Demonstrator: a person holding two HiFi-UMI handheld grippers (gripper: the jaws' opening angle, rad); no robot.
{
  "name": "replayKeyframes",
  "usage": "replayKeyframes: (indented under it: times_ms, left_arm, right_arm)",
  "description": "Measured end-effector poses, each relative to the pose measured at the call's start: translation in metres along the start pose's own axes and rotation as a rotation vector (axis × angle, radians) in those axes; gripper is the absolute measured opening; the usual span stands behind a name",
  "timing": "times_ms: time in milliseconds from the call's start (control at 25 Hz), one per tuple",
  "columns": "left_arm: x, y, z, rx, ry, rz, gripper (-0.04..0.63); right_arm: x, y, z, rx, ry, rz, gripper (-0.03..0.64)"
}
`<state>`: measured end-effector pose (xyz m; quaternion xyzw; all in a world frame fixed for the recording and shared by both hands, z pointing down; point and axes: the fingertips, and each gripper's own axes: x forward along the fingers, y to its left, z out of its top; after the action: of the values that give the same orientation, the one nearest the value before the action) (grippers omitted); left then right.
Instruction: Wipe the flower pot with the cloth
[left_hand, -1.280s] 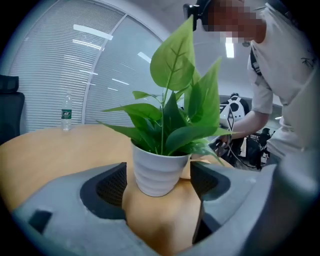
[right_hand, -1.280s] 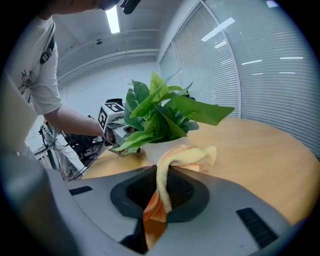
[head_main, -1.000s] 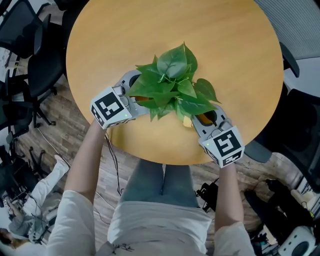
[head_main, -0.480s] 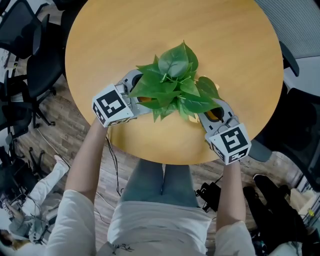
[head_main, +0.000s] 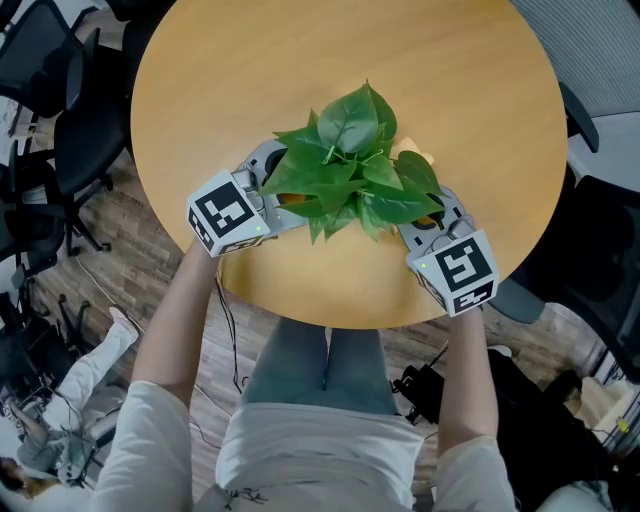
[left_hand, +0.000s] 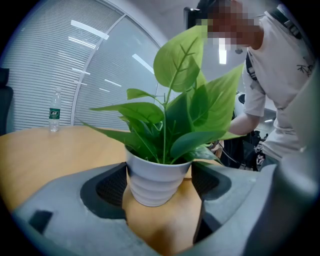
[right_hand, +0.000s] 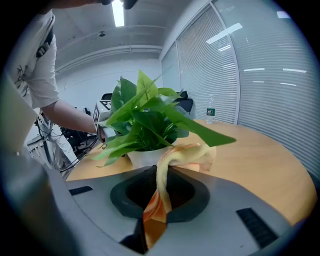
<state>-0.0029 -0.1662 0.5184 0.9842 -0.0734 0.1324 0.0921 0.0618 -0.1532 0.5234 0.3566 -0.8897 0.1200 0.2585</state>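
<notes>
Seemingly mid-wipe: the left tool (head_main: 270, 185), held about level, has its jaws spread wide and bracing the white flower pot (left_hand: 152, 182) near the desk's (head_main: 300, 60) front edge. The right tool (right_hand: 152, 212), tilted down, pinches the cloth (right_hand: 186, 156) against the pot's right side; the remainder looks unwiped.

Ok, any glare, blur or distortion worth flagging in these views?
Head view: sharp, evenly lit, soft sheen on the table. Left gripper view: heavy fisheye, dark corners, mosaic over the face, flower pot crisp. Right gripper view: same fisheye, ceiling light blown out, cloth near the lens soft.
</notes>
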Motion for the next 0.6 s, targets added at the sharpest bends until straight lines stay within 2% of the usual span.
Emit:
replayKeyframes:
  times_ms: [600]
  left_arm:
    - [0.0000, 0.0009, 0.0005, -0.041, -0.004, 0.140, 0.408]
  right_arm:
    - [-0.0025, 0.0070, 0.0006, 0.002, 0.002, 0.002, 0.046]
